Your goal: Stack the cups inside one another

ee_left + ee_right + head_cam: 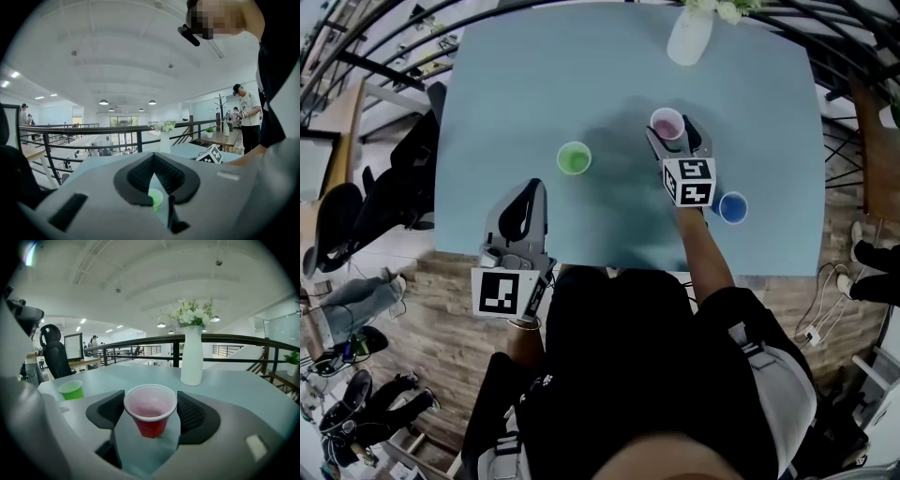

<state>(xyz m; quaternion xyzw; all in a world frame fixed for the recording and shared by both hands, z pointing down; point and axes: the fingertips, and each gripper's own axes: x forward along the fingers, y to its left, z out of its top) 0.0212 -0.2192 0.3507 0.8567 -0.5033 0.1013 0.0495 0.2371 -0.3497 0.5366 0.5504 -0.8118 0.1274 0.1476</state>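
Right gripper (671, 128): jaws spread wide, red cup (150, 416) between them. One pad sits at each side of the rim. Rim is still round, not squeezed. I can't make out a gap on either side. Cup is upright on the light blue table (525, 84), toward the far right.

Left gripper (529, 190): jaws together, nothing in them. It hangs over the near edge of the table on my left side. Green cup (575, 157) shows past its tips in the left gripper view, well apart from it.

Green cup is upright near the table's middle, left of the red cup and apart from it. Blue cup (732, 207) is upright near the near right edge, just beside my right forearm. No cup is nested in another.

White vase (689, 36) with white flowers stands at the far edge, beyond the red cup.
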